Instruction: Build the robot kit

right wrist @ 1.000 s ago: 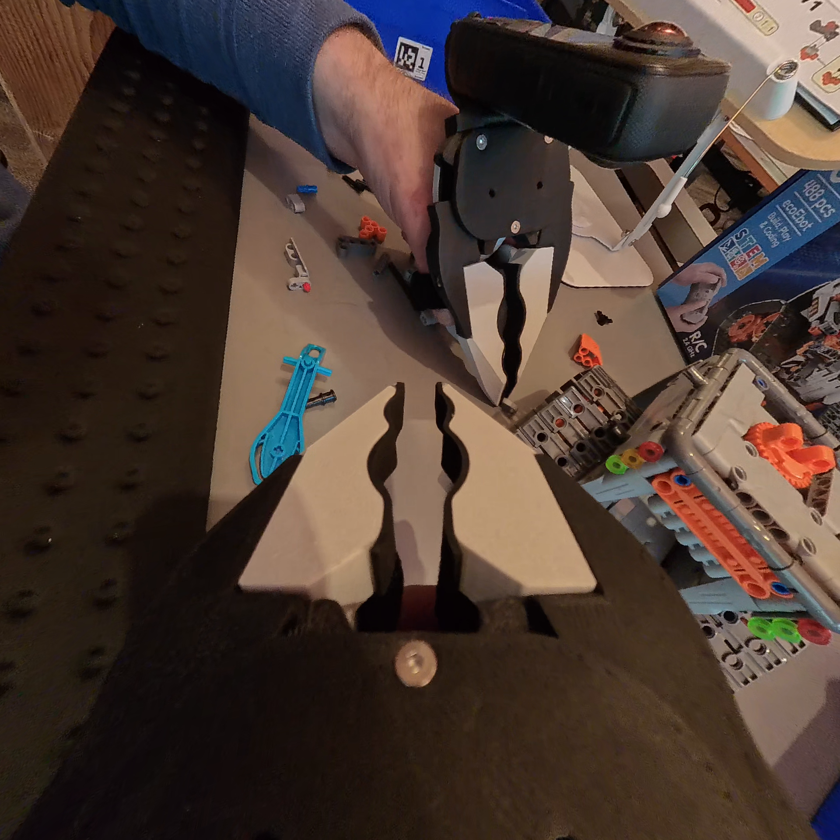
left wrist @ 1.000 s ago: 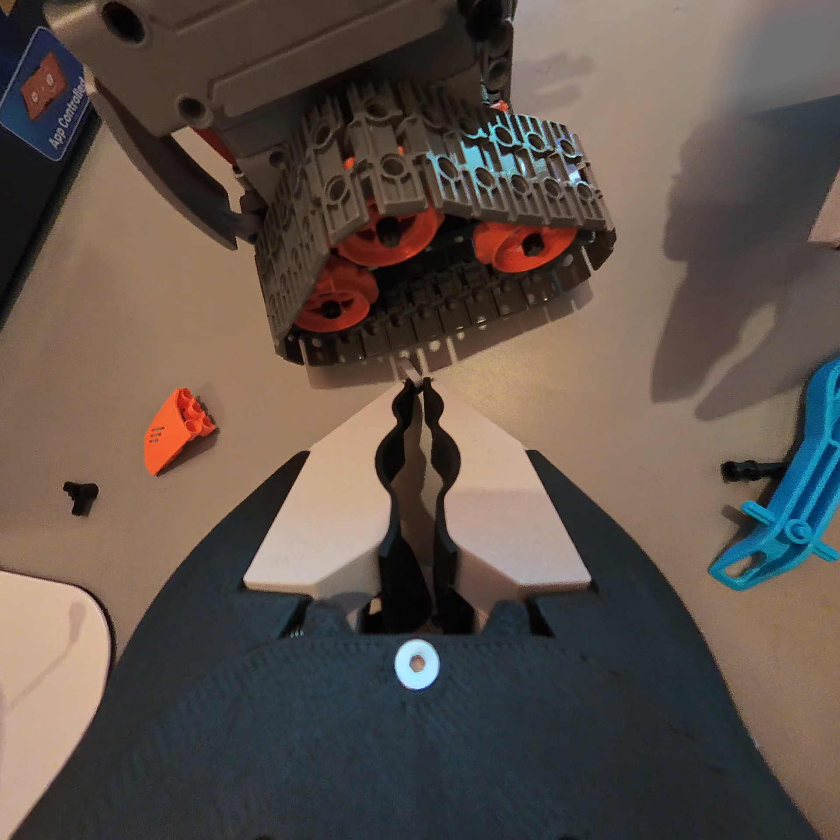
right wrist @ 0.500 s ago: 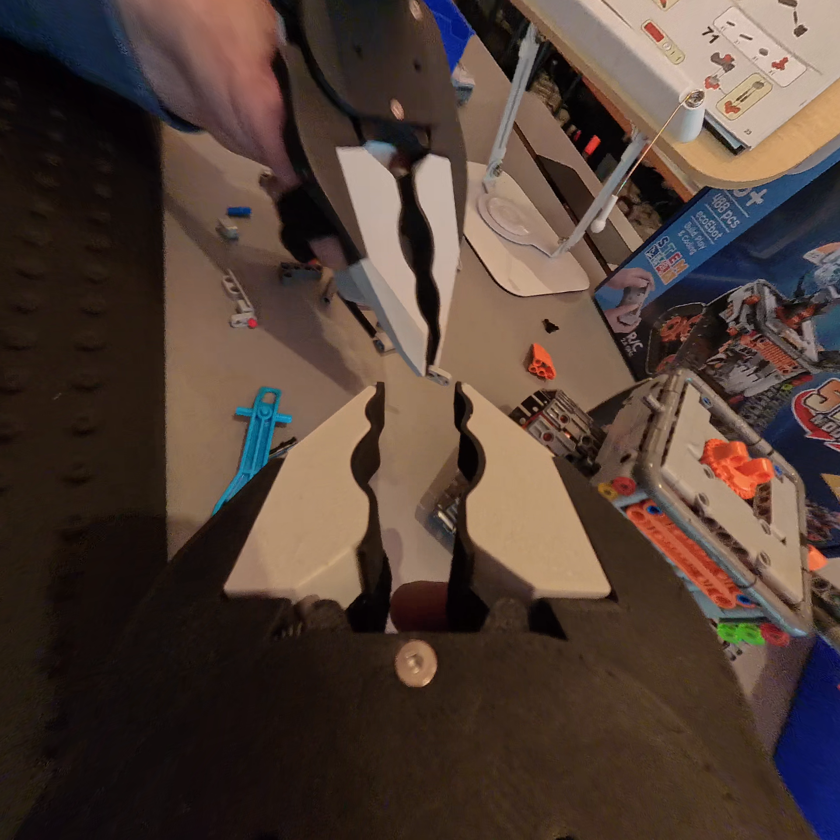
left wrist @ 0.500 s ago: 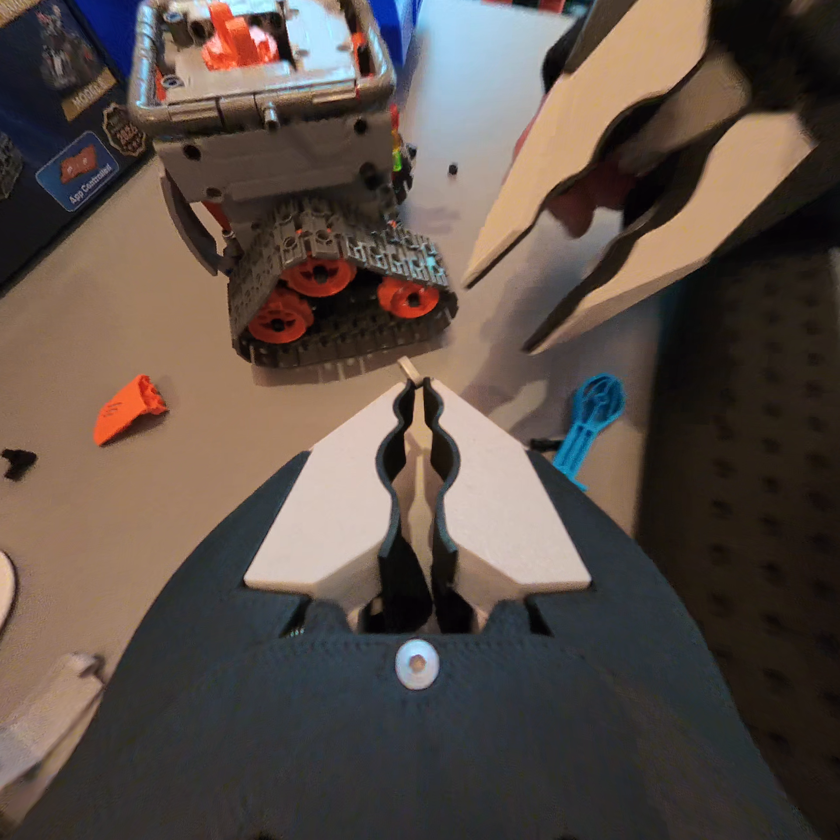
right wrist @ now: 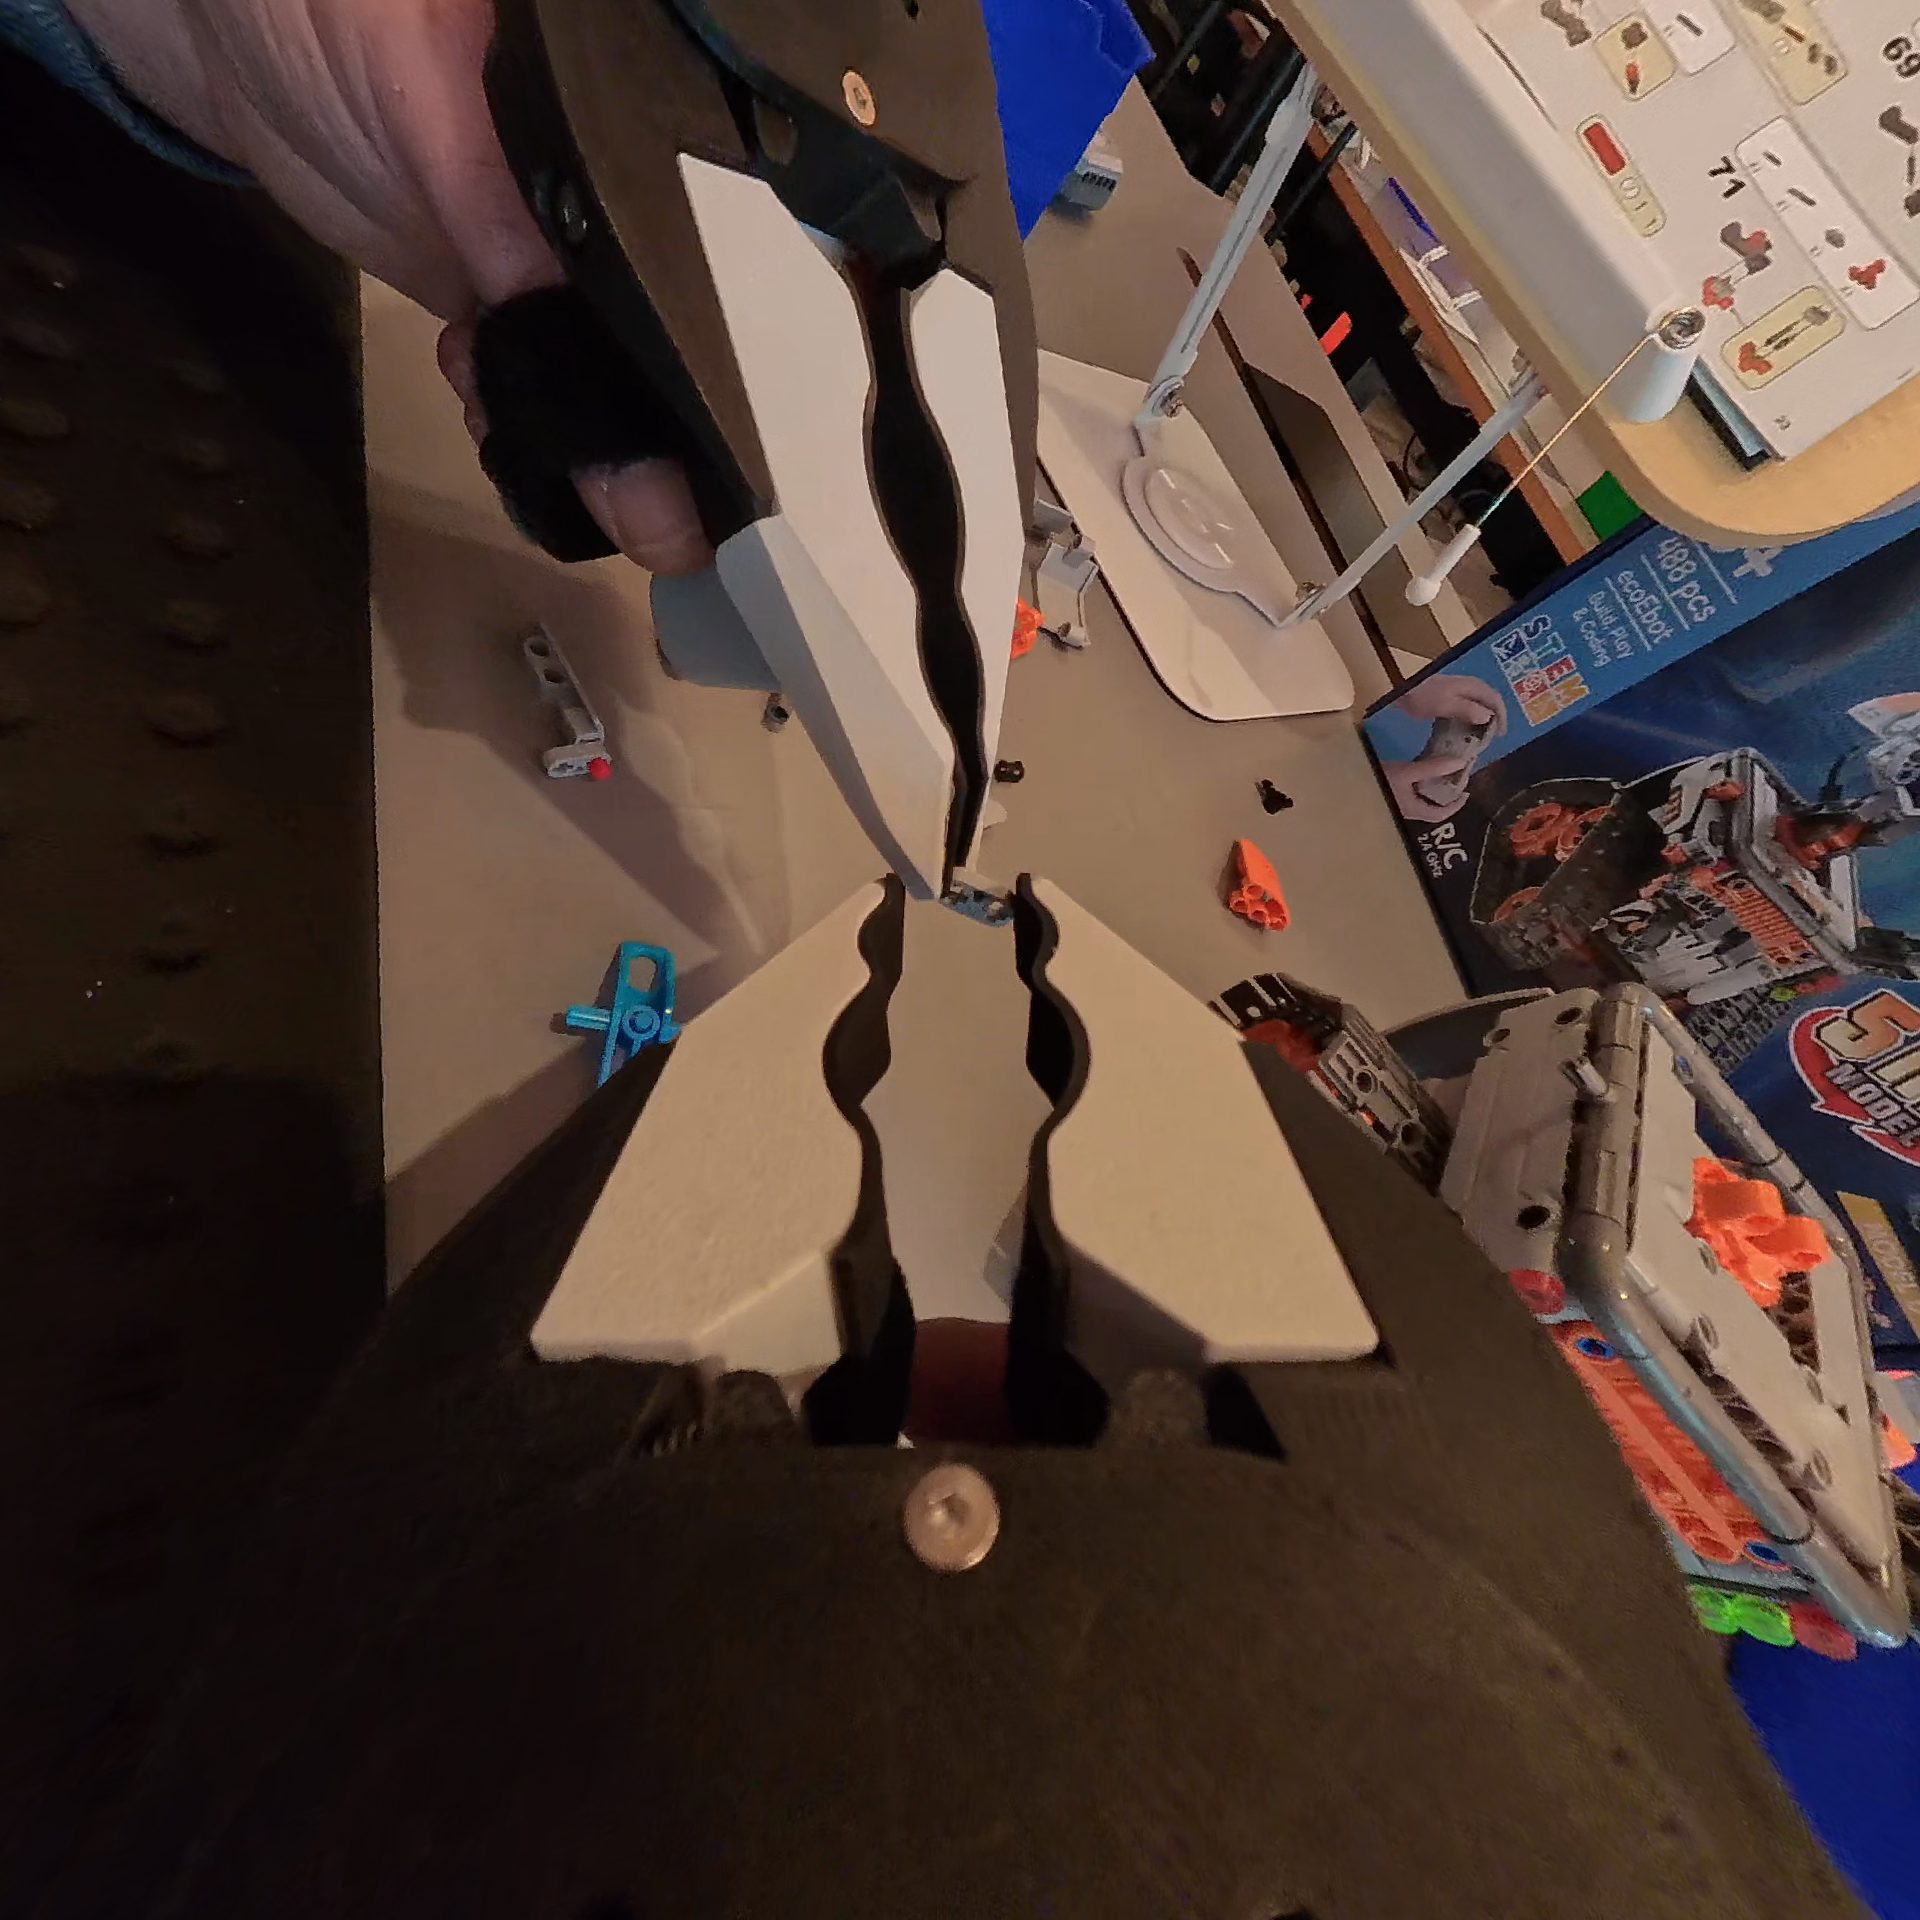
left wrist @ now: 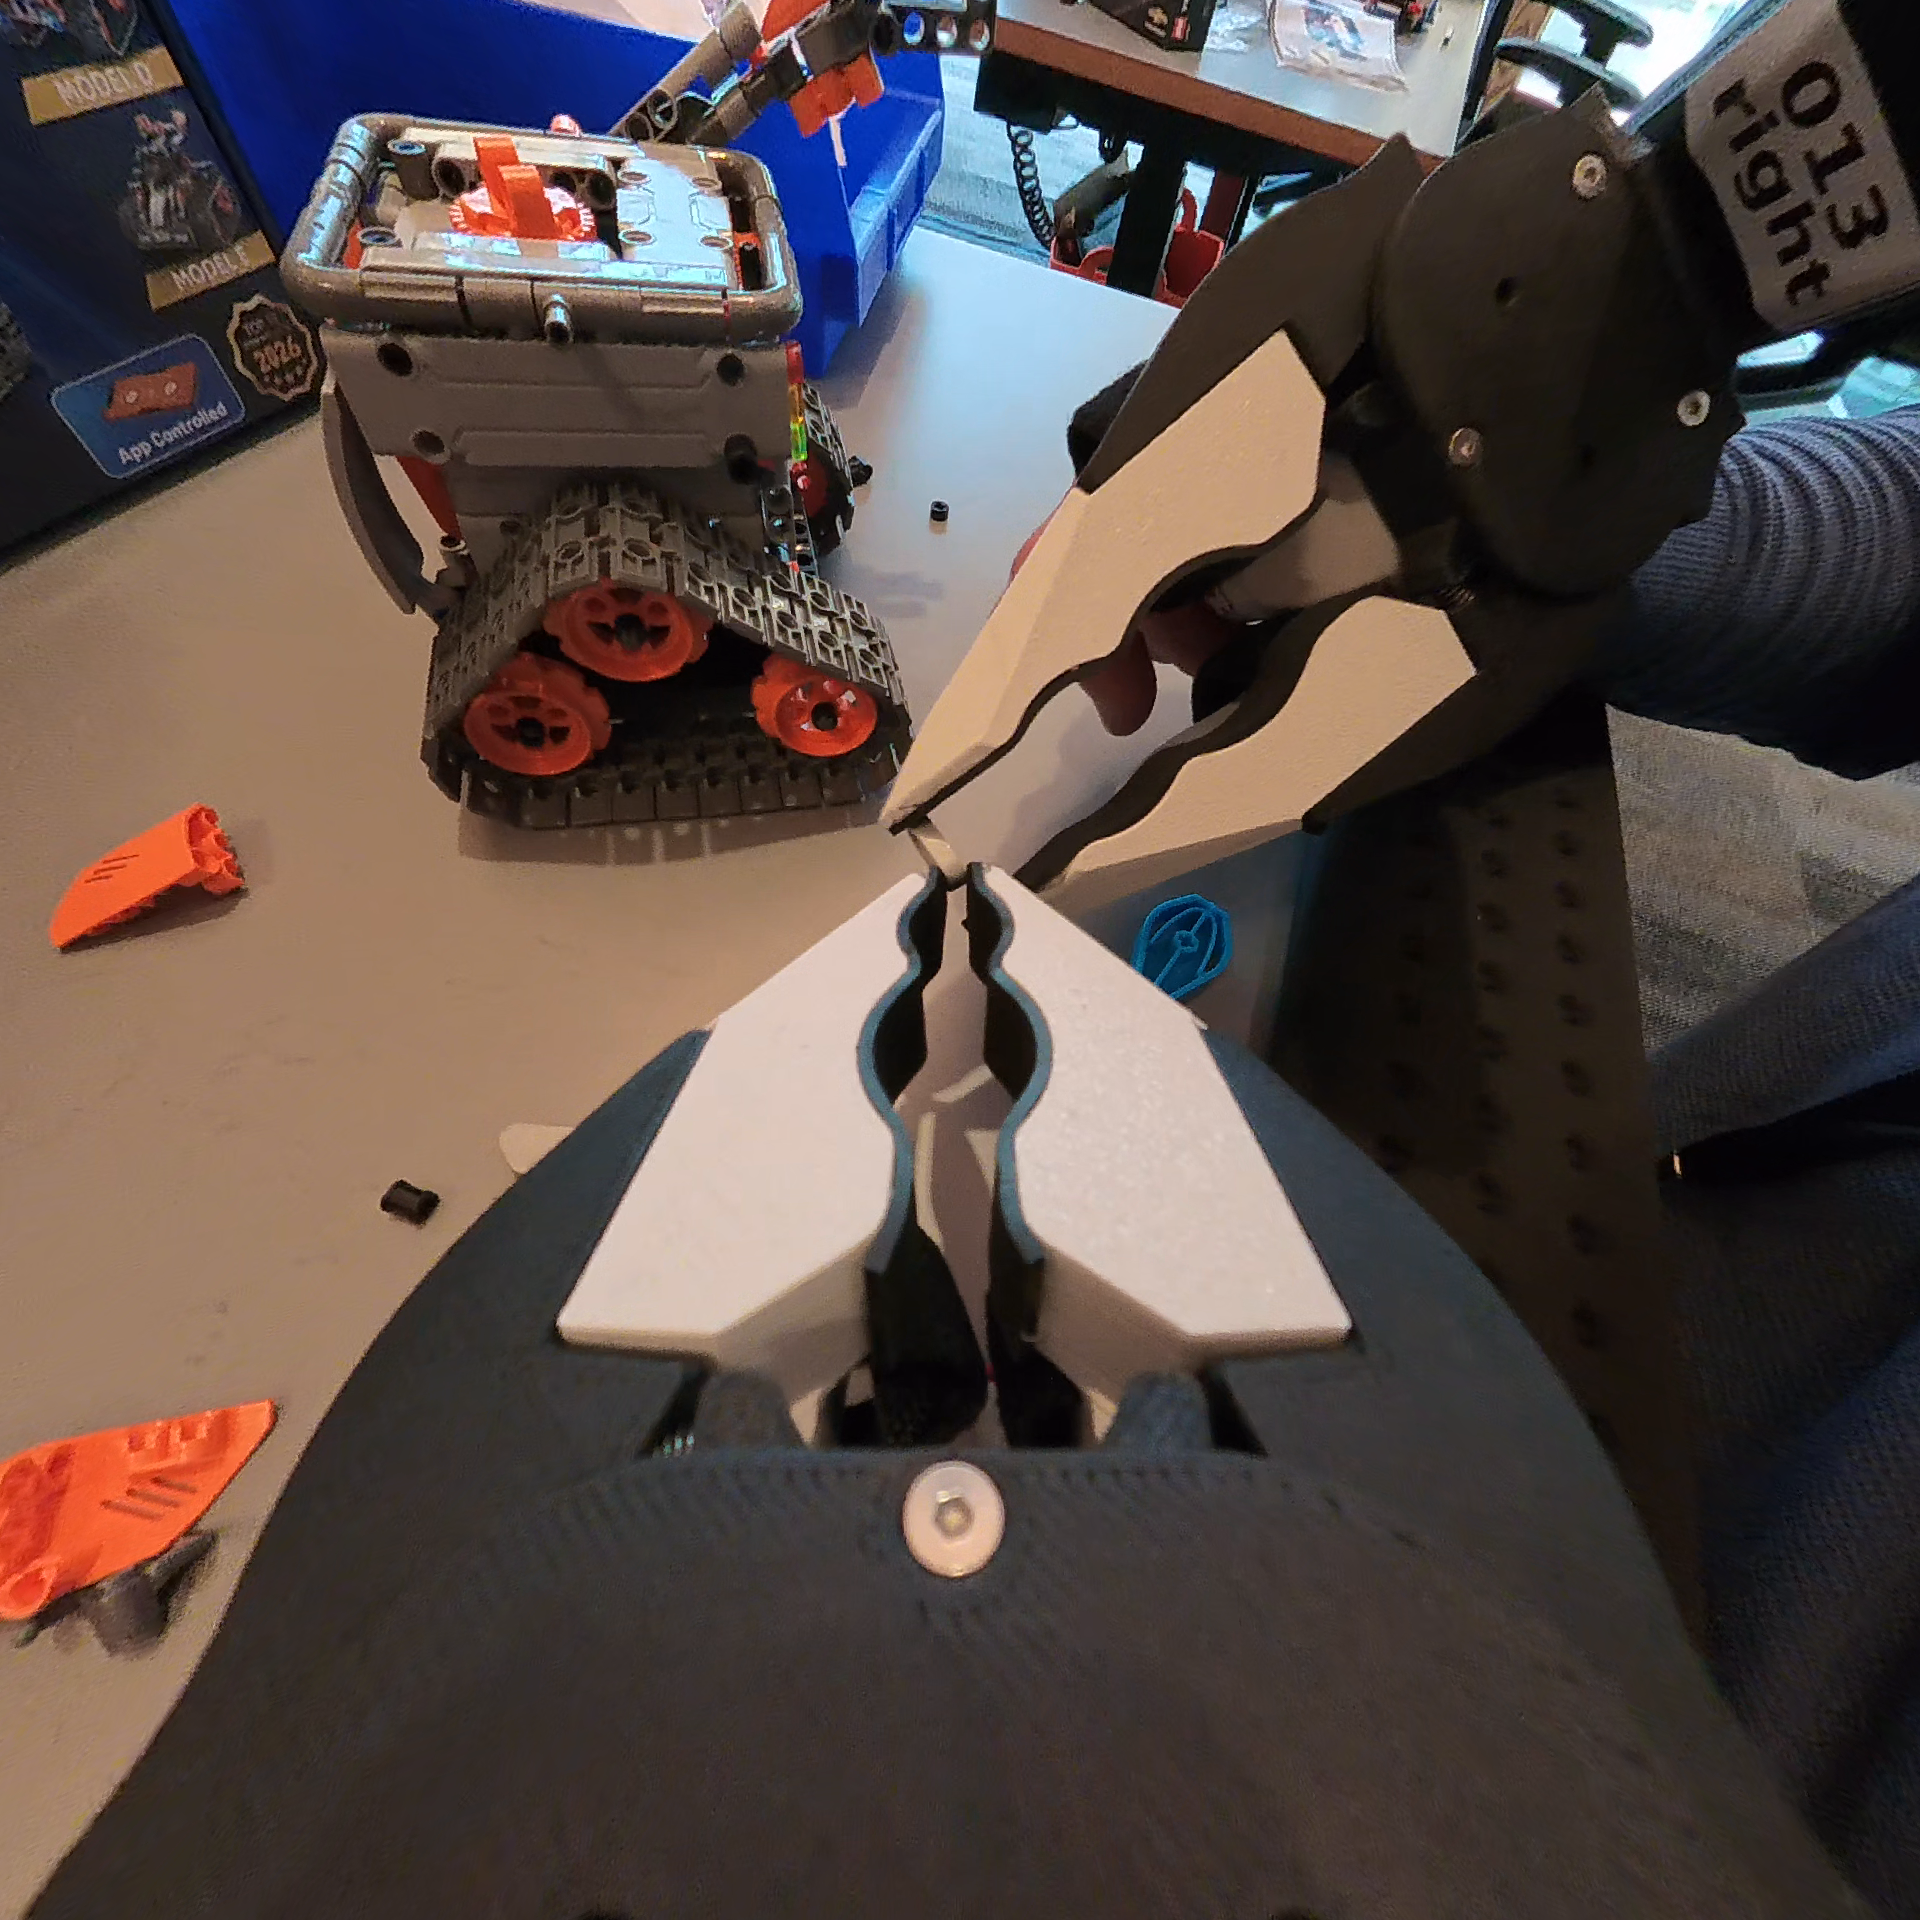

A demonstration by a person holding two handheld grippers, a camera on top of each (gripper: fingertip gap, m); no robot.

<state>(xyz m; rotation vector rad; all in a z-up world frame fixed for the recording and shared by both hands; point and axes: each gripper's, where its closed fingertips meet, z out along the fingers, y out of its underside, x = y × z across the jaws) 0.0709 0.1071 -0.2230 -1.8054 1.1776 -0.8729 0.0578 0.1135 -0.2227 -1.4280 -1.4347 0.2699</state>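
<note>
From the left wrist view, the left claw (left wrist: 954, 881) is narrowed onto a small grey beam piece (left wrist: 938, 850) pinched at its very tips and held above the grey worktop (left wrist: 312, 1039). The right claw (left wrist: 971, 831) reaches in from the right with its fingers parted, the upper fingertip touching the far end of that piece; a label with printed writing wraps its body. Beyond stands a grey tracked toy vehicle (left wrist: 613, 582) with orange wheels, just beside a dark printed box (left wrist: 125, 260). An orange wedge piece (left wrist: 145, 878) lies to the left, a blue plastic tool (left wrist: 1182, 943) to the right.

From the right wrist view, the right claw (right wrist: 954, 894) is moderately open, the piece (right wrist: 977, 904) lying between its tips, gripped from above by the left claw (right wrist: 958, 868). The vehicle (right wrist: 1662, 1247) sits at right before a printed toy box (right wrist: 1714, 831), and an illustrated instruction booklet (right wrist: 1714, 156) lies above.
</note>
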